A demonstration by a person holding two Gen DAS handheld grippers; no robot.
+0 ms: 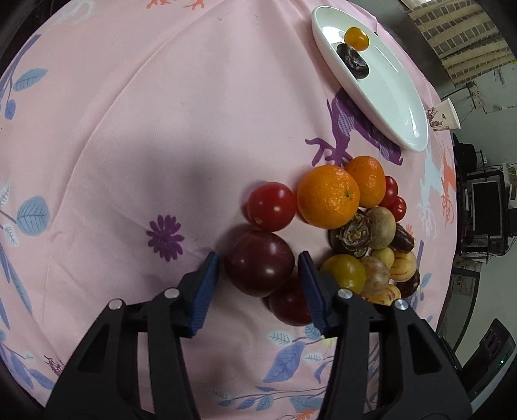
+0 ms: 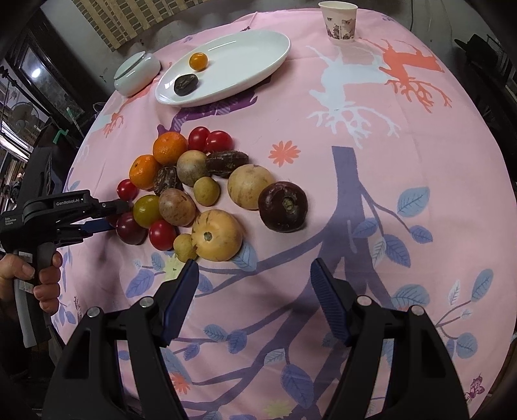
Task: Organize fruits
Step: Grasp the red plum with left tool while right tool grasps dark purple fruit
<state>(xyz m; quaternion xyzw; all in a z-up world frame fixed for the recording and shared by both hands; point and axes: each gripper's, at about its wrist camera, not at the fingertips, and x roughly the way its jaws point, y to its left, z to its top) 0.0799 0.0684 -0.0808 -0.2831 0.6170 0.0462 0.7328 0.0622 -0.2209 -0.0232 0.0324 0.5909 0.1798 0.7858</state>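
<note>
Where ribbed blue pads part, the left gripper [image 1: 258, 274] flanks a glossy round plum [image 1: 259, 263].

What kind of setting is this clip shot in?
Probably a lab or office staged as a dining table: pink tablecloth with a plate and paper cup, but monitors and a speaker beside it.

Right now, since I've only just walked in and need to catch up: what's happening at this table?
A person is sorting fruit with two handheld grippers. The left gripper is open, its fingers either side of a dark red plum at the edge of the fruit pile, not visibly clamped. The right gripper is open and holds nothing, above the pink tablecloth near the pile. The white oval plate already holds a small orange fruit and a dark wrinkled fruit.
</note>
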